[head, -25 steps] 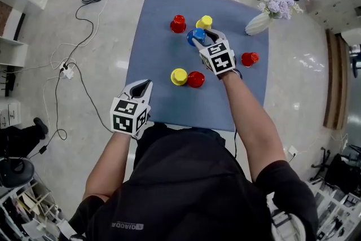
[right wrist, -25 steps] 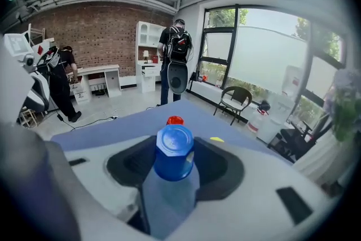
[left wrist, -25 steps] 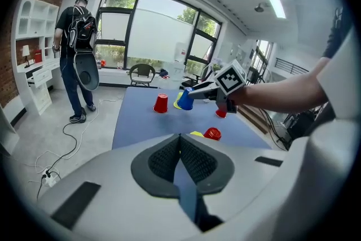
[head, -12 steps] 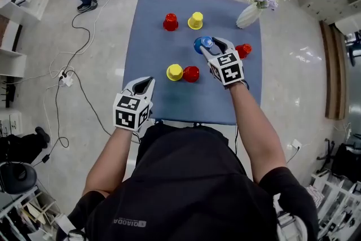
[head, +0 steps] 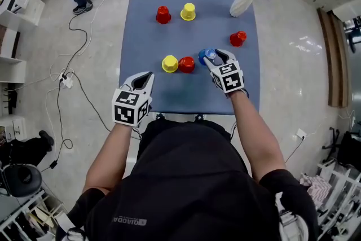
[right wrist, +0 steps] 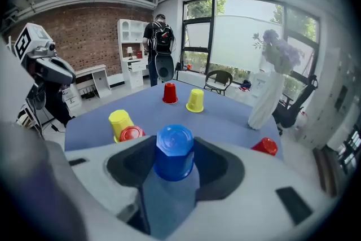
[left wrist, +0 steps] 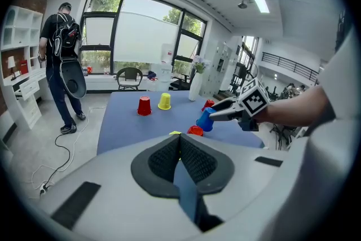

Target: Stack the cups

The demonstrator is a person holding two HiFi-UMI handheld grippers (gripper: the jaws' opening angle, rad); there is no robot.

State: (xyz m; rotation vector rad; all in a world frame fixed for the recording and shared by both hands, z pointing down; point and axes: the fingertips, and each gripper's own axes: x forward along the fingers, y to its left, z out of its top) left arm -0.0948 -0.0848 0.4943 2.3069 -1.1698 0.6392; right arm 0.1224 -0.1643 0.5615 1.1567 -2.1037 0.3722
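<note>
**Head view:** from above the person, facing steeply down, far enough off to take in the whole blue table [head: 186, 36].

**Left gripper view:** rides the left gripper [head: 144, 77] at the table's near left corner, low, facing along the tabletop toward the windows [left wrist: 141, 36].

**Right gripper view:** rides the right gripper [head: 217, 56] over the table, close behind the blue cup [right wrist: 175, 152] in its jaws, facing the same far end.

**Shared by all three:** the tabletop, the far red cup [head: 163, 14], the far yellow cup [head: 188, 11] and the white vase [head: 241, 4].

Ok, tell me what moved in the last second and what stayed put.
The right gripper, gripping the blue cup throughout, carried it from beside the far yellow cup back toward the near edge of the table, next to the near red cup. The left gripper stayed shut by that edge; nothing else moved.
</note>
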